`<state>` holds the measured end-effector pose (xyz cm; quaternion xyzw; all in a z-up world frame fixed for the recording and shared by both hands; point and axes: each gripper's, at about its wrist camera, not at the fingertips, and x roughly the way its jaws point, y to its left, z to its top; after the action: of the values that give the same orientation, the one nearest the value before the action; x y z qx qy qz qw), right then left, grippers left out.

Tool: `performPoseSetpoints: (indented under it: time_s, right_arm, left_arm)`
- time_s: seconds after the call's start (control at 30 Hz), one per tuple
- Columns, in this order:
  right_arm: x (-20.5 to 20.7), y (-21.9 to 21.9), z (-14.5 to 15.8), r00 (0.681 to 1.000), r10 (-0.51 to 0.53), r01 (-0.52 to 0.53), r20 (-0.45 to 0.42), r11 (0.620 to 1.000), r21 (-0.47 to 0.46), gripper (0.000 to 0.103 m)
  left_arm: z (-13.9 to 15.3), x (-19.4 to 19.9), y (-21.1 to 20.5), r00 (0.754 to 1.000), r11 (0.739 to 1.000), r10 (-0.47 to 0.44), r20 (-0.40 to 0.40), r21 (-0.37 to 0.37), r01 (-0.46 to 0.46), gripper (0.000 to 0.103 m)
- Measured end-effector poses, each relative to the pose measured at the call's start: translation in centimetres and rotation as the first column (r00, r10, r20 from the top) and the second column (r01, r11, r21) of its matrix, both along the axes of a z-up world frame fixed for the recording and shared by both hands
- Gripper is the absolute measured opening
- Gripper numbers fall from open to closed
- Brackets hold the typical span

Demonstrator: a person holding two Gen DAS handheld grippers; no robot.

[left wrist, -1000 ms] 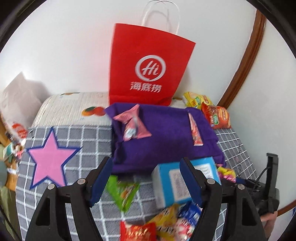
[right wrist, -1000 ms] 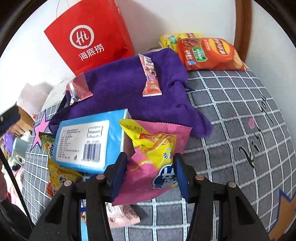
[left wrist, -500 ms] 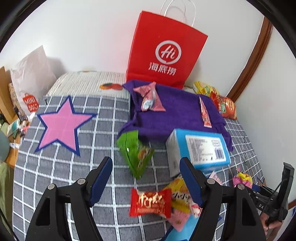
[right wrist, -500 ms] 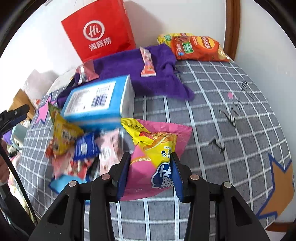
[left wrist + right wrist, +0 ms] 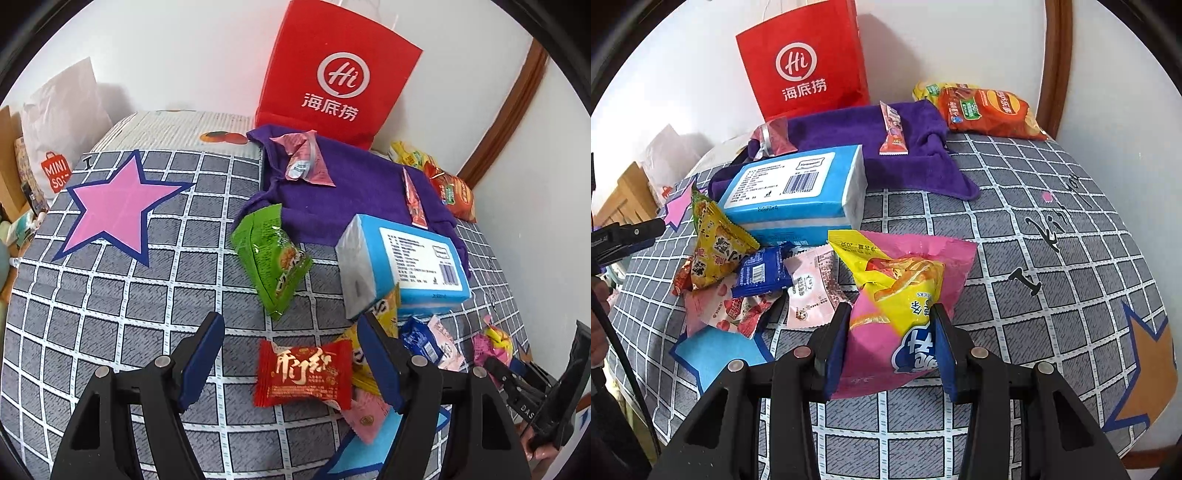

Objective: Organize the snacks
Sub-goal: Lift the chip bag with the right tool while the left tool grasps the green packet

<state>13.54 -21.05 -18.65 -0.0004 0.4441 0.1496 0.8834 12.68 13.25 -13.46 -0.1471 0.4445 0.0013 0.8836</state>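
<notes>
On the bed (image 5: 110,314), covered in a grey checked sheet with star prints, snacks lie scattered near a purple towel (image 5: 351,192). Right gripper (image 5: 892,332): jaws closed onto a pink-and-yellow snack bag (image 5: 905,291), pinched at its lower half, the top of the bag standing above the sheet. Left gripper (image 5: 291,350): jaws spread wide, nothing between them, hovering over a red candy packet (image 5: 304,373) that lies flat on the sheet. A green snack packet (image 5: 273,254) lies just beyond, its top edge touching the towel's edge. A blue tissue box (image 5: 798,192) sits beside the towel; in front of it a loose heap: yellow packet (image 5: 716,251), small blue packet (image 5: 762,271), pale pink packets (image 5: 812,288). On the towel: a pink wrapper (image 5: 306,158) and a slim pink stick packet (image 5: 892,129). A red paper bag (image 5: 809,59) stands upright against the wall behind the towel. An orange chip bag (image 5: 990,112) lies at the far corner, a yellow bag partly under it.
</notes>
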Motion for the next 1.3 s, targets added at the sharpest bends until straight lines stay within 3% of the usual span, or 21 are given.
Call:
performPoseSetpoints:
  time_s: [0.83, 1.07, 1.3]
  right_arm:
    - [0.8, -0.1, -0.4, 1.0, 0.007, -0.007, -0.019, 0.999, 0.035, 0.043]
    - [1.1, 0.0, -0.4, 1.0, 0.018, -0.018, -0.02, 0.999, 0.03, 0.043]
    - [1.2, -0.6, 0.0, 1.0, -0.009, 0.01, -0.015, 0.998, 0.063, 0.041]
  left_arm:
    - [-3.6, 7.1, 0.5, 0.999, 1.0, 0.016, -0.051, 0.017, -0.015, 0.071]
    - [-4.3, 8.1, 0.5, 0.998, 1.0, 0.014, -0.058, 0.015, -0.014, 0.05]
    - [-3.4, 7.5, 0.3, 0.999, 1.0, -0.016, -0.036, 0.021, 0.017, 0.046]
